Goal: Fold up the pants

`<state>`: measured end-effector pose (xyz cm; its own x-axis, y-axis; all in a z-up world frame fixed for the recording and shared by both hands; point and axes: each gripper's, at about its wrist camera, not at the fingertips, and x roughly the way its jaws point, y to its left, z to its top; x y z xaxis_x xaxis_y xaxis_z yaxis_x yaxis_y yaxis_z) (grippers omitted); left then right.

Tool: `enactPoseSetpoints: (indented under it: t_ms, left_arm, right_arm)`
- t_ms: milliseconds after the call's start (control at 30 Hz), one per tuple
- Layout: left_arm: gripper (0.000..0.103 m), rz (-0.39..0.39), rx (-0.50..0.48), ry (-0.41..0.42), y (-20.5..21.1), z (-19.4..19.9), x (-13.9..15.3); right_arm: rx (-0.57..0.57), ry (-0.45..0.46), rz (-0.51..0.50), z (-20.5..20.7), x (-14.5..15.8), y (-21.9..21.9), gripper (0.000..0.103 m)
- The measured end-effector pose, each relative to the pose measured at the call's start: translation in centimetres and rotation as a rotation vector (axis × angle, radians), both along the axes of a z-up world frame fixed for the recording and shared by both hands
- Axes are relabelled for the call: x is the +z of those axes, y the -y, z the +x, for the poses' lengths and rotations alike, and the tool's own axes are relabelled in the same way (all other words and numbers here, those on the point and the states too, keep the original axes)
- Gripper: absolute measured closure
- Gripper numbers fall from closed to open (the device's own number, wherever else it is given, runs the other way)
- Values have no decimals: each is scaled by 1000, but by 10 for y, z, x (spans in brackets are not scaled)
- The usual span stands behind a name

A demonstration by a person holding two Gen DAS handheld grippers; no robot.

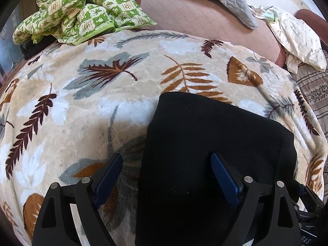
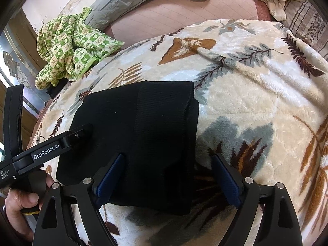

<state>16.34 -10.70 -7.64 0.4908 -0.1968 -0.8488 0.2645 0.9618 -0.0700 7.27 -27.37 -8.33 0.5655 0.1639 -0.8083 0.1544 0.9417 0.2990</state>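
We see black pants (image 2: 139, 135) folded into a compact block on a leaf-patterned blanket (image 2: 246, 94), their long axis running away from us. Our left gripper (image 1: 166, 176) and right gripper (image 2: 168, 176) both hover wide apart, holding nothing.

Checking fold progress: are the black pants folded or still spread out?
Folded. The black pants lie as a compact stacked rectangle on the leaf-print blanket, layered edges visible at the right side, no legs extended. Both claws are open, holding nothing.
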Motion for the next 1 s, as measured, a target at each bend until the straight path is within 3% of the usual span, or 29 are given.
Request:
enactPoseSetpoints:
  t_ms: [1000]
  left_arm:
    - [12,-24,9,-27,-6,0,0]
  right_arm:
    - [-1,-10,-4,0,-3,3,11]
